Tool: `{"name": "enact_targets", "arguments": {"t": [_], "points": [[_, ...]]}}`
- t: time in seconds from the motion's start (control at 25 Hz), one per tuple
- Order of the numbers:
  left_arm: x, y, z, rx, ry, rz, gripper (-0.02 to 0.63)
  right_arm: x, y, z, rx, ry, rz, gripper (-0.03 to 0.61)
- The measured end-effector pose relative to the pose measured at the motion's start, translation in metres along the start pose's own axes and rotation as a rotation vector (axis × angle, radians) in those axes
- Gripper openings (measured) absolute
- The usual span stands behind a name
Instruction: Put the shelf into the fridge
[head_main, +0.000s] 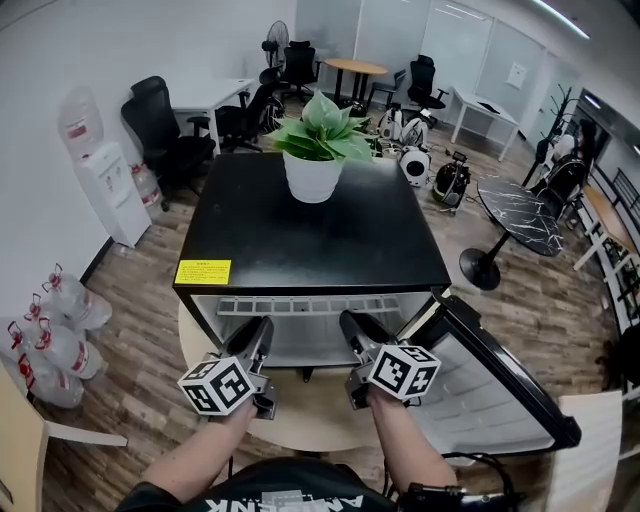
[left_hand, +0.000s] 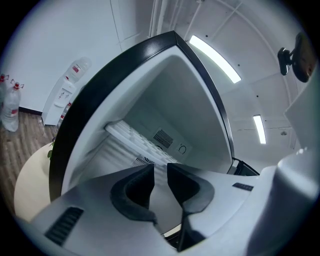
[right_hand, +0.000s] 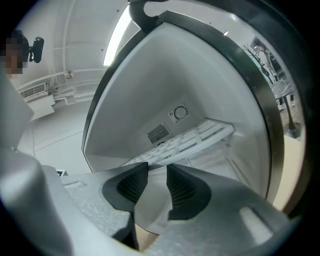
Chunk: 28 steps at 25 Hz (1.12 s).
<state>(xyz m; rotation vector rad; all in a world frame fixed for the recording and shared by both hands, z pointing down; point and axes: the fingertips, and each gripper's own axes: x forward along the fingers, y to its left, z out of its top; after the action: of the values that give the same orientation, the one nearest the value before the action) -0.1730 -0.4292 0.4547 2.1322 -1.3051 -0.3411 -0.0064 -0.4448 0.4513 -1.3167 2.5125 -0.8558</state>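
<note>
A small black fridge (head_main: 300, 235) stands with its door (head_main: 495, 385) swung open to the right. A flat pale shelf (head_main: 305, 348) lies level in the fridge's mouth, between my two grippers. My left gripper (head_main: 262, 326) holds the shelf's front edge on the left, and the pale sheet (left_hand: 162, 202) fills the narrow gap between its dark pads (left_hand: 137, 187). My right gripper (head_main: 350, 322) grips the same edge further right, where the sheet (right_hand: 150, 207) runs between its ribbed pads (right_hand: 182, 187). Both point into the cavity.
A white slatted rack (head_main: 300, 305) sits higher inside the fridge, against the back wall (right_hand: 165, 107) with a vent and dial. A potted plant (head_main: 315, 150) stands on the fridge top. A round pale table (head_main: 300, 410) carries the fridge. Water bottles (head_main: 50, 330) lie at left.
</note>
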Motion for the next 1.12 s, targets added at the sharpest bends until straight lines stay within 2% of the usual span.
{"name": "enact_targets", "arguments": {"t": [0.4,0.6,0.72,1.04,1.12], "points": [[-0.001,0.005,0.001,0.008,0.016,0.001,0.08,0.01,-0.004,0.004,0.007,-0.009,0.016,0.123],[-0.01,-0.002,0.0,0.014,0.017,-0.02,0.08,0.008,-0.003,0.001,-0.08,-0.01,0.008,0.126],[-0.019,-0.007,-0.001,0.023,0.017,-0.03,0.08,0.003,-0.004,-0.004,-0.099,0.01,-0.008,0.126],[-0.053,-0.027,0.006,0.118,-0.001,-0.109,0.08,-0.035,0.023,-0.013,-0.14,-0.014,-0.024,0.129],[-0.065,-0.031,0.006,0.144,-0.014,-0.121,0.06,-0.047,0.033,-0.016,-0.163,-0.02,-0.027,0.129]]}}
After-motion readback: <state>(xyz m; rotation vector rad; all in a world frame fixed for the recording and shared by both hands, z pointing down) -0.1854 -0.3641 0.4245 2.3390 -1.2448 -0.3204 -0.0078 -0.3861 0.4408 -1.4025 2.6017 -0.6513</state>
